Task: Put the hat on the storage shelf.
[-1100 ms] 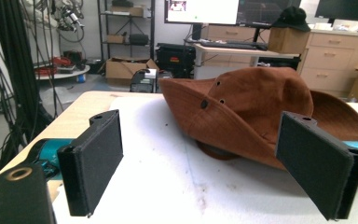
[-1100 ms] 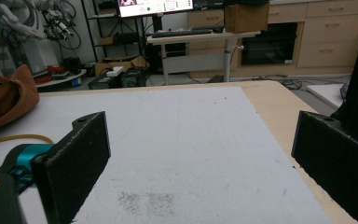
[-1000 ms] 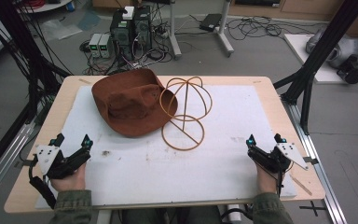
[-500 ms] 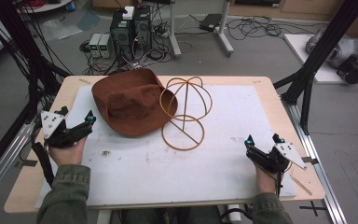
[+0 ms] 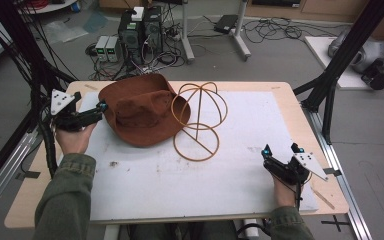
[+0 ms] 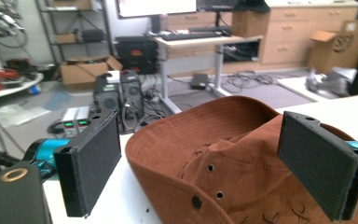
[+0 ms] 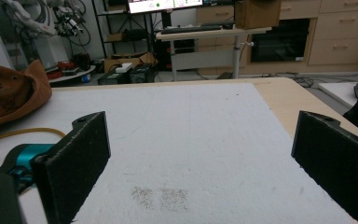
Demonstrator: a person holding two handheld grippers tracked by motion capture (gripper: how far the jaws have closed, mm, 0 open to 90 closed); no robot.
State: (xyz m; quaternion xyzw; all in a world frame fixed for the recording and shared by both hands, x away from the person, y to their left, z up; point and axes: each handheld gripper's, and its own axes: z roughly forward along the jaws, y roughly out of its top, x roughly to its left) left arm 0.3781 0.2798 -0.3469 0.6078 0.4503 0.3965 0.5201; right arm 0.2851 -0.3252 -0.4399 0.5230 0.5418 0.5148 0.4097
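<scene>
- Right gripper (image 5: 279,158) rests low over the near right part of the white mat (image 5: 240,165), its jaws spread wide and holding nothing; in the right gripper view bare mat lies between them, with a faint dark smudge (image 7: 161,196) just ahead.
- Left gripper (image 5: 98,111) is raised at the left edge of the mat, jaws wide and empty, pointing at the brown hat (image 5: 142,114). In the left gripper view the near brim of the hat (image 6: 223,168) sits between the two black jaws, but neither pad looks to be touching it.
- The hat lies on the far left part of the mat, crown up and slumped, with its right brim resting against the wire hat stand (image 5: 200,120).
- The stand sits just right of the hat, near the middle of the far half: a ring base flat on the mat and a bare domed cage of wire above it.
- By my reading, the work is at its start: the hat is ungripped and the stand carries nothing. Left to do: close on the brim, lift the hat, and presumably set it over the wire dome.
- The right gripper is well apart from both things and has no part in it yet.
</scene>
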